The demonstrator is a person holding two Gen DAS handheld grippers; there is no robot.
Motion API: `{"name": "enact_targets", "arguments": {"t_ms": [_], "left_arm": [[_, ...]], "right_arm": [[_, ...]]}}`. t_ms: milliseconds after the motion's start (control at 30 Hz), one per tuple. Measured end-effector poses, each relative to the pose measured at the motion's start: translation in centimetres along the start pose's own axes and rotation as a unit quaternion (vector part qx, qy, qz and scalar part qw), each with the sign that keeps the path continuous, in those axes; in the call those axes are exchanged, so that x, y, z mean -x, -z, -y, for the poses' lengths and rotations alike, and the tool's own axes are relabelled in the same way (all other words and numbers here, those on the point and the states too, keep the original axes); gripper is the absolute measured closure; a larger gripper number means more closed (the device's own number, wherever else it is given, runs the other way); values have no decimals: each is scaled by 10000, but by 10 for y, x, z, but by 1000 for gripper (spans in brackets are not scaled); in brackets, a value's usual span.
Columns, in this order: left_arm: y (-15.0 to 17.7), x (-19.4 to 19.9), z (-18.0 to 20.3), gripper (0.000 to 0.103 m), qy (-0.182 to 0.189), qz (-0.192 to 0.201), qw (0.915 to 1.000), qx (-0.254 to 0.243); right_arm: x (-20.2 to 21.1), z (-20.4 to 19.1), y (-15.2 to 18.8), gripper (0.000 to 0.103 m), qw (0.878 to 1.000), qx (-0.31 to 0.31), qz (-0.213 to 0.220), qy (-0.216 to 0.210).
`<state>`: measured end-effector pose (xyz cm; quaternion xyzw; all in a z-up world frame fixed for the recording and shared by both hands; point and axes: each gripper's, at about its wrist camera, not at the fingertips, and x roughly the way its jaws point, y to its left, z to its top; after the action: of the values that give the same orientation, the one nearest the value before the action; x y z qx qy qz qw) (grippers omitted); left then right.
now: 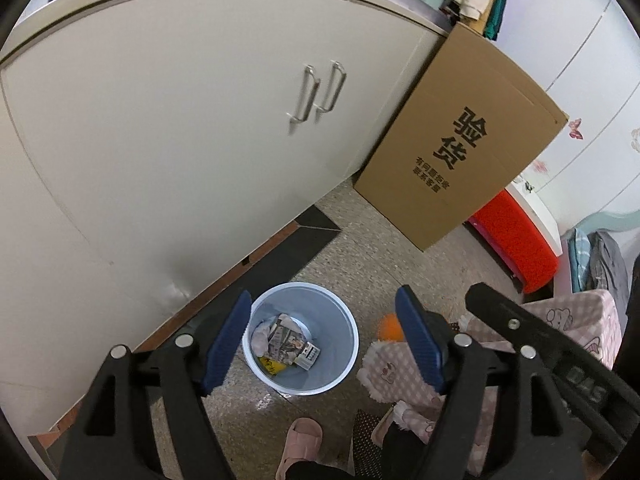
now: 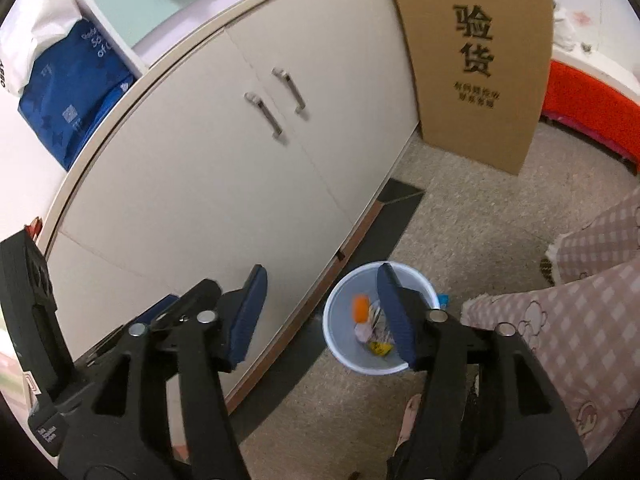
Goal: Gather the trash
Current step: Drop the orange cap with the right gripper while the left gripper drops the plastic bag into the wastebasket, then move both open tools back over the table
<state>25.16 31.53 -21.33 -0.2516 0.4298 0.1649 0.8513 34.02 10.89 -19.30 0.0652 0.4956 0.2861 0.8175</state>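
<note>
Both grippers hang above the blue bin, which stands on the floor beside the white cabinet. Left gripper: fingers wide apart, empty. Right gripper: fingers apart too, nothing held. Trash already lies in the bin: crumpled paper, a small carton. An orange thing shows over the bin in the right view, beside it in the left, so I cannot tell which. Risk: reaching in could tip the light bin. The right finger hides part of the contents.
</note>
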Motion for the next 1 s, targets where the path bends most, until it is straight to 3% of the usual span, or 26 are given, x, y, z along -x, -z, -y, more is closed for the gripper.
{"name": "enact_targets", "arguments": {"t_ms": [267,567,767,1000], "left_arm": [[2,29,12,30,136,159,9998,-49],[24,90,76,29,605,452,9945,-727],[55,121,144,28,1053,442,9840,-1370],[103,138,242,28,1665,97,9593,-2281]], "right_arm": [[54,17,8,45,9989,-118,389,240],[167,59,34,41,9898,-347,1206,675],[247,107,60,37,9783,-600,1673,1062],[322,180,97,34,9595,-1095,2009,1640]]}}
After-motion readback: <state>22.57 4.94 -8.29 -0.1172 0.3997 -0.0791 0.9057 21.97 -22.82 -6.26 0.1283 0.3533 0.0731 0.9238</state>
